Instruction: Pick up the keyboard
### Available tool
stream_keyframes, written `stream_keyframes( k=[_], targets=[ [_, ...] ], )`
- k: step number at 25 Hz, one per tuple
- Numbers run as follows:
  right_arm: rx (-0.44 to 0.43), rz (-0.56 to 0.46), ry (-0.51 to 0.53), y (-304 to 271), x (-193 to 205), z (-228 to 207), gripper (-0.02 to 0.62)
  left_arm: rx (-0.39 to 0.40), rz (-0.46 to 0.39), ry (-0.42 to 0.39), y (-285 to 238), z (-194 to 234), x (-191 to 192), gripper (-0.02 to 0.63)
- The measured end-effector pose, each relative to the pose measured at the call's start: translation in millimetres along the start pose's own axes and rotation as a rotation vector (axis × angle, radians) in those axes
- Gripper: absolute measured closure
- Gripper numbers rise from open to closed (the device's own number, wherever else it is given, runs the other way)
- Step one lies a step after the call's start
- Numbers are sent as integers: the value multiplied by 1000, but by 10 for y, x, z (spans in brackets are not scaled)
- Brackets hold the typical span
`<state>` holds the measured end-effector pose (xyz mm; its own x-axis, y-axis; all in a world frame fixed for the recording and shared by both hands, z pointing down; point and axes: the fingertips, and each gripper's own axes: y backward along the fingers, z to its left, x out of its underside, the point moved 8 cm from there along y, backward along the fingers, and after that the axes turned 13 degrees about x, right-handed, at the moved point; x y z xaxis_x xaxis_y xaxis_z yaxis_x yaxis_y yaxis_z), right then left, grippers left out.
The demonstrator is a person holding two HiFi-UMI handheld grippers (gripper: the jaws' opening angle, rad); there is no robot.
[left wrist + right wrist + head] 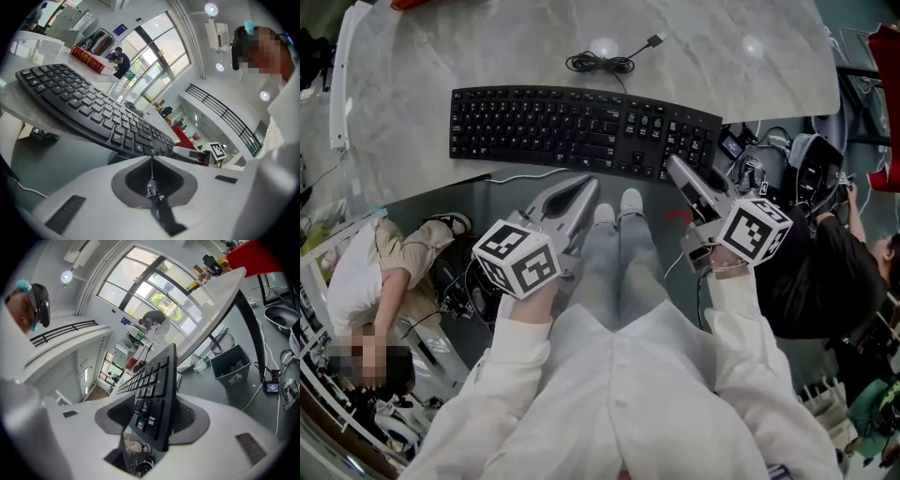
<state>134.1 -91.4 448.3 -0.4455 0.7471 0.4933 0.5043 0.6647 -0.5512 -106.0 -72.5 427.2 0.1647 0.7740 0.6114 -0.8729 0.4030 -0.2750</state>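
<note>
A black keyboard (572, 127) lies flat on the marble table (403, 84), its right end at the table's near edge. My right gripper (677, 169) reaches that end, rolled on its side. In the right gripper view the keyboard (157, 376) stands edgewise between the jaws of the right gripper (152, 416), and a gap shows on the key side. My left gripper (589, 185) hangs shut and empty just short of the table's near edge. From the left gripper (151, 159), the keyboard (89, 105) is seen ahead and slightly above.
The keyboard's coiled cable (602, 63) lies behind it on the table. A person (380, 281) crouches on the floor at the left; another in black (825, 272) sits at the right amid cables. A bin (232, 364) stands under the table.
</note>
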Motion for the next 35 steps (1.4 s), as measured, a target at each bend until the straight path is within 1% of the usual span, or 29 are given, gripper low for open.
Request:
stream_keyframes(
  k=[8,13,15,18,19,20,21,24,25,26,27,29,32,35],
  targets=[
    [-20,-4,-13,44,-38,41,377,-37,-31,50,70,84,9,589],
    [-20,-1,-7,102,-82,96,387,3,-81,121,106,131,50,588],
    [-24,-4,-8,117,-96,120,393,9,-101,129,131,141,45,588],
    [-25,-8,-12,129,-105,132,399,14,-111,119,147,141,47,587],
    [-25,-9,-13,130,-103,131,399,14,-110,118,146,138,48,567],
    [-25,-9,-13,133,-101,132,400,13,-106,123,146,133,49,498],
    [-26,-9,-13,136,-101,135,402,11,-102,131,145,124,46,452],
    [-24,-9,-11,142,-110,149,405,14,-110,178,148,127,37,434],
    [-23,-9,-10,142,-114,154,405,20,-114,199,143,147,42,410],
    [-22,-9,-9,143,-116,156,405,31,-123,216,134,177,53,363],
    [-23,-8,-9,145,-116,158,407,42,-136,227,128,207,58,343],
    [-28,-6,-8,150,-118,159,411,43,-156,236,130,224,15,328],
    [-33,-1,-7,157,-119,155,414,36,-193,258,150,258,-72,327],
    [-34,4,-6,165,-119,150,417,34,-214,274,152,329,-110,327]
  ],
)
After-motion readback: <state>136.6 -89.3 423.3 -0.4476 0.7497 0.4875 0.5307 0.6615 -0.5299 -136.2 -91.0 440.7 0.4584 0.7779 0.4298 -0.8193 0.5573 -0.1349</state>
